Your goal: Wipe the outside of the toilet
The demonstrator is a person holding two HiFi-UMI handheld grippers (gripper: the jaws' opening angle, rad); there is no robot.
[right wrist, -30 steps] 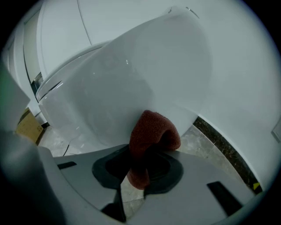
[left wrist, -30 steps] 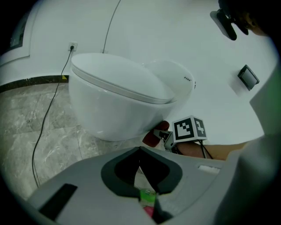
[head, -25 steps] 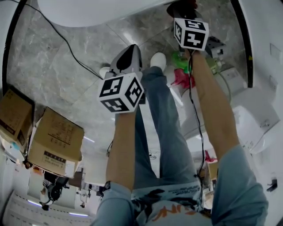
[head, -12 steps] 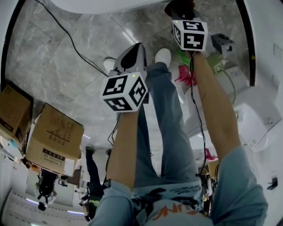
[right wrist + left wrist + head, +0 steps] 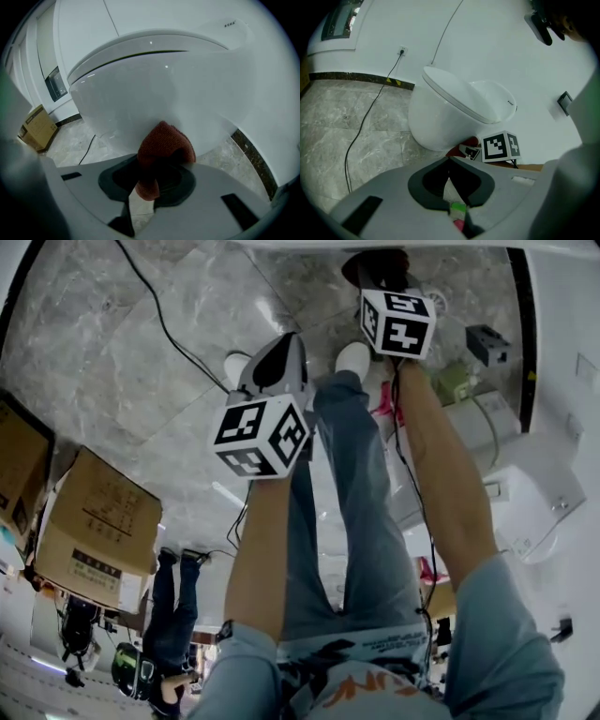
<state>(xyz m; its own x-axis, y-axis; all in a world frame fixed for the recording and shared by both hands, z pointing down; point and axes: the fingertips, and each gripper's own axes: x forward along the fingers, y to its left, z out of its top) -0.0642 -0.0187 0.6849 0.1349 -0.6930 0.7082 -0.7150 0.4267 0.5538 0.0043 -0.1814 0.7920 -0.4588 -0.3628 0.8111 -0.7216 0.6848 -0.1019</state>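
The white toilet (image 5: 454, 110) stands against the wall in the left gripper view, lid down. In the right gripper view its bowl (image 5: 164, 79) fills the frame. My right gripper (image 5: 157, 171) is shut on a red cloth (image 5: 163, 143), whose bunched end is pressed against the lower bowl. In the head view the right gripper (image 5: 377, 266) reaches to the top edge, its marker cube below it. My left gripper (image 5: 275, 354) hangs back over the floor, well away from the toilet. Its jaws (image 5: 449, 174) meet with nothing between them.
A black cable (image 5: 365, 122) runs across the marble floor from a wall socket (image 5: 401, 50). Cardboard boxes (image 5: 94, 526) stand at the left. A green bottle (image 5: 455, 381), a pink thing (image 5: 384, 401) and a white fixture (image 5: 530, 488) sit at the right. Another person's legs (image 5: 173, 610) show lower left.
The head view has tilted, so the toilet bowl has slid out at the top edge. The right gripper has shifted slightly up and left. Another person's legs have come into view at lower left.
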